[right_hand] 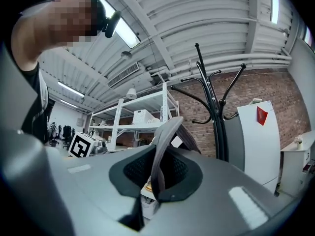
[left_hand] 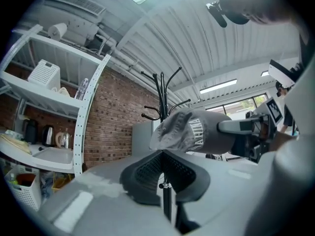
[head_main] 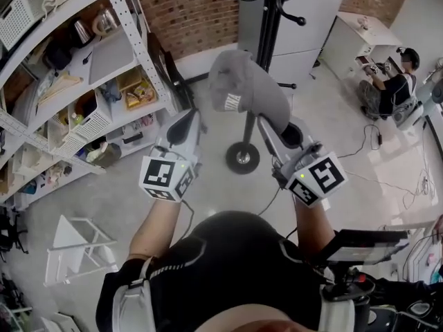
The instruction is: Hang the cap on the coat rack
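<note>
Our right gripper (right_hand: 158, 173) pinches the cap (head_main: 246, 92), upper centre, by its rim; we judge it soft and light. Our left gripper (left_hand: 162, 154) has jaws together, empty.

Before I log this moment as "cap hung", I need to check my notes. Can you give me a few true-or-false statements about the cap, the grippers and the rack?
1. The right gripper is shut on the cap. True.
2. The cap hangs on the coat rack. False: the right gripper holds it in the air, off the hooks.
3. The left gripper also grips the cap. False: nothing is between its jaws.
4. The cap is gray. True.
</note>
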Tool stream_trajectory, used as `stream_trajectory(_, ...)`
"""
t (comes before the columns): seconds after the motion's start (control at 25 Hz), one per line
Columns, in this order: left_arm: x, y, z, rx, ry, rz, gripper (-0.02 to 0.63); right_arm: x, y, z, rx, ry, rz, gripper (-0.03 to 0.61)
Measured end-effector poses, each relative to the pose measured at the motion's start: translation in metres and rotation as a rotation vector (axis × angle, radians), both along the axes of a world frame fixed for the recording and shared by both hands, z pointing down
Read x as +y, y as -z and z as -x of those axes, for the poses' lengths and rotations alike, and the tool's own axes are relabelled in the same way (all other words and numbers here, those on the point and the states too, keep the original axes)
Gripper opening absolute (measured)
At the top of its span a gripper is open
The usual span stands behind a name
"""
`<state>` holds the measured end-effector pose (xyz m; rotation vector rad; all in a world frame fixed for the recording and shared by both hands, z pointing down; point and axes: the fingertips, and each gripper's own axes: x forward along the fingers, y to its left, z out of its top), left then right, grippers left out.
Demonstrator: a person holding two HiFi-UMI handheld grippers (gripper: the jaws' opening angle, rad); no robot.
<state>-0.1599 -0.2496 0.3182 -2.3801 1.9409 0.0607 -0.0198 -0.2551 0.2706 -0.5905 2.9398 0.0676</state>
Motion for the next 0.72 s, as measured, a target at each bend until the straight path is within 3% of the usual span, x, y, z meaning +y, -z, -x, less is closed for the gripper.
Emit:
stream_trajectory(0.32,-0.009,0.011,-0.009,-0.003,0.099,-0.018,0.003,-0.014,0.02,0.001,0.012,0.152,-0.049,0.032)
stream_trajectory(0.72,0.0,0.039,0.009,-0.041,0.111,-0.058,0.003,-0.013,0.061,0.023,-0.033,0.249,-0.105,0.032)
